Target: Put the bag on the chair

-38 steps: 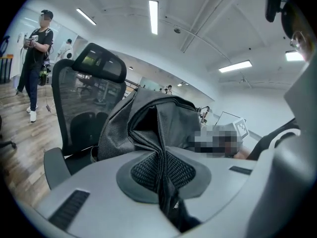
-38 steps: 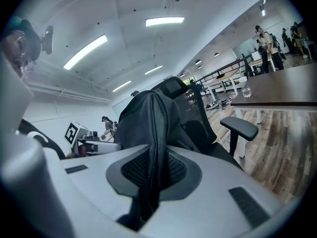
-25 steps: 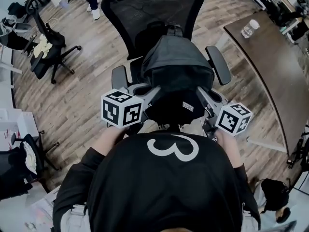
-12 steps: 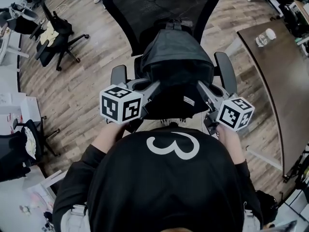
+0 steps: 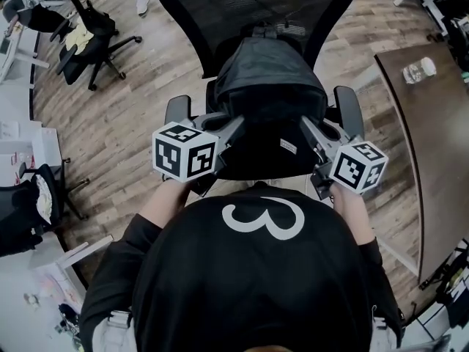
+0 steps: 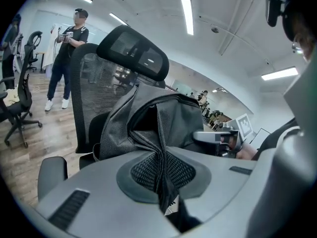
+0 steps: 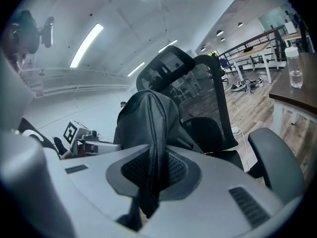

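Note:
A black fabric bag [image 5: 269,97] hangs upright between my two grippers, just above the seat of a black mesh-backed office chair [image 5: 253,9]. My left gripper [image 5: 233,133] is shut on a fold of the bag's left side [image 6: 161,172]. At the bag's right side my right gripper [image 5: 308,133] is shut on another fold [image 7: 151,177]. In both gripper views the pinched cloth runs up between the pads. The chair's seat is mostly hidden under the bag. Its armrests [image 5: 178,111] show on either side.
A dark table [image 5: 432,116] with a water bottle [image 5: 418,70] runs along the right. Another black office chair [image 5: 91,31] stands at the upper left on the wood floor. A person [image 6: 67,58] stands far behind the chair. White desks line the left edge.
The chair and bag sit slightly higher and more centred in the head view than a second ago. The table has drifted right. Both grips on the bag are unchanged.

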The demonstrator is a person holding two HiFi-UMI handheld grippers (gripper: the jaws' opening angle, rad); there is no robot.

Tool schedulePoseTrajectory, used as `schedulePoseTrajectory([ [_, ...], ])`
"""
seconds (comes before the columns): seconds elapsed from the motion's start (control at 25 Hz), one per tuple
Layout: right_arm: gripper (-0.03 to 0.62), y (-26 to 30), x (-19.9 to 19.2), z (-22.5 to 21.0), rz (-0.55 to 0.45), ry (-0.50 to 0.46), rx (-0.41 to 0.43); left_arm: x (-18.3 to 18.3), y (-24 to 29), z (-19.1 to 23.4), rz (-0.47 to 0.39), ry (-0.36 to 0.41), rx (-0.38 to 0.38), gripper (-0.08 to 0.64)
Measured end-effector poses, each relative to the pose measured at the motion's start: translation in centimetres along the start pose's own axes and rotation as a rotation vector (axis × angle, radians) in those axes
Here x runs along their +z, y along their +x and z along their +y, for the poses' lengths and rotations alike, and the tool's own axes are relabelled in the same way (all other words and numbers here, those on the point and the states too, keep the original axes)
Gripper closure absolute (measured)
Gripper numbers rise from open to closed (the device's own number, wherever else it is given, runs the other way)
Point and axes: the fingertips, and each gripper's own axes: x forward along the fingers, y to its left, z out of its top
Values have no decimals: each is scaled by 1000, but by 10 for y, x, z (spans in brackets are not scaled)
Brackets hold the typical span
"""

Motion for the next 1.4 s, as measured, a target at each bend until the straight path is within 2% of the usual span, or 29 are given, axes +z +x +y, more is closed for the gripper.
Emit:
schedulePoseTrajectory([
  [0.52, 540, 46, 3, -44, 80, -19, 23, 3, 41, 41, 3, -66, 48, 522],
  [0.84, 540, 71, -19, -70, 139, -25, 25, -16, 66, 66, 19, -95, 57, 522],
  [1.08, 540, 102, -31, -90, 172, 4, 22, -23, 83, 96, 42, -87, 65, 522],
  [1.4, 540, 118, -51, -106, 210, 23, 7, -41, 100, 113, 66, -77, 74, 522],
])
